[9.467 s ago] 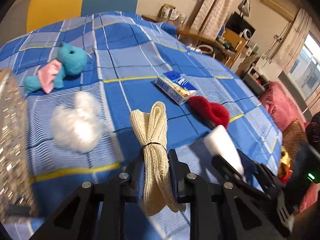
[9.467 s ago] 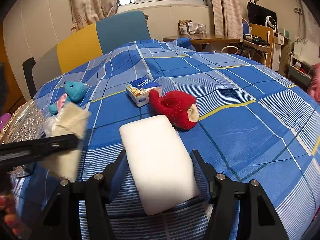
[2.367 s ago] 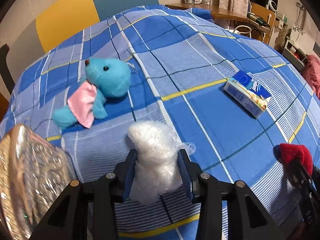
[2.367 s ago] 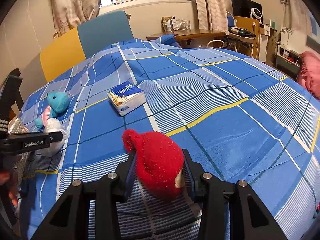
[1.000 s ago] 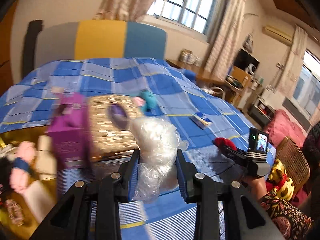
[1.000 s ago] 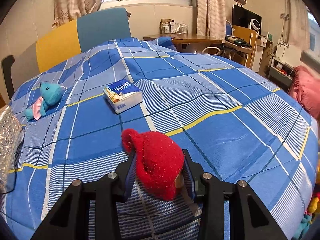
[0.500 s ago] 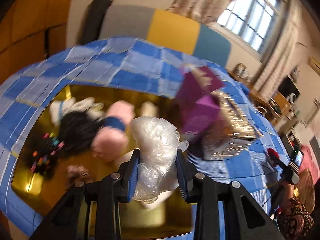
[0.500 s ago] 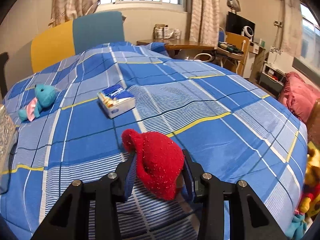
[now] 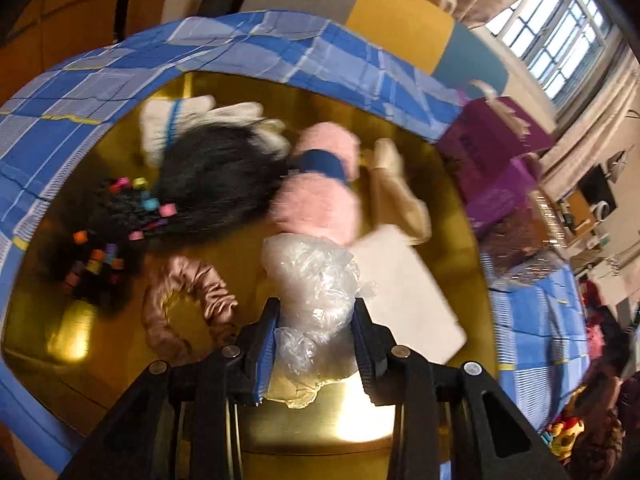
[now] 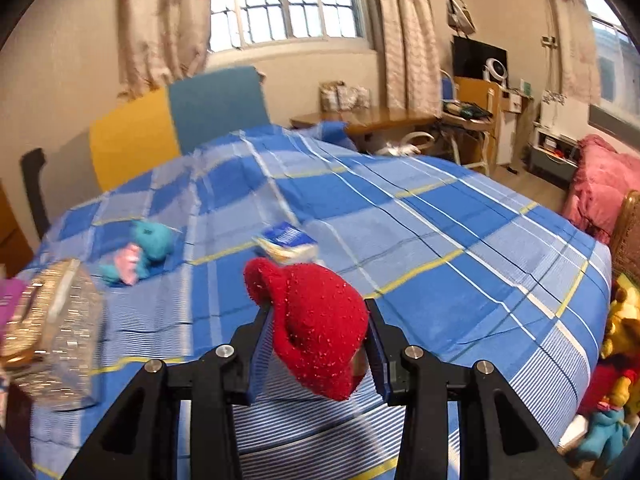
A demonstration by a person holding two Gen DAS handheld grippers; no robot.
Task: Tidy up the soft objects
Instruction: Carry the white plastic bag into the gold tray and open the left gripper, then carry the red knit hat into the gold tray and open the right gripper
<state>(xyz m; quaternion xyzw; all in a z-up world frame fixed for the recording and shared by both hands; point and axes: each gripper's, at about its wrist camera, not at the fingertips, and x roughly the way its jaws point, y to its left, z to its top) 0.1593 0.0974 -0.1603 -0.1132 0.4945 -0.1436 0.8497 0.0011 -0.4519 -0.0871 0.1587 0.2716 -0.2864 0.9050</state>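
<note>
Bedroom, bed under a blue plaid sheet, shiny gold tray in the lower left of the left view. Crumpled clear plastic bag wad: very light, squashy, slick film, best pinched mid-bulk; left gripper jaws clamp it at frame centre, over the tray. Fuzzy red knitted sock: soft, light, grippy; right gripper jaws hold its middle, clear of the sheet

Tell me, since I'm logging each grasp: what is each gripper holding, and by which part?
The left gripper pinches the clear crumpled plastic bag at its lower end. The right gripper clamps the red plush piece across its middle.
</note>
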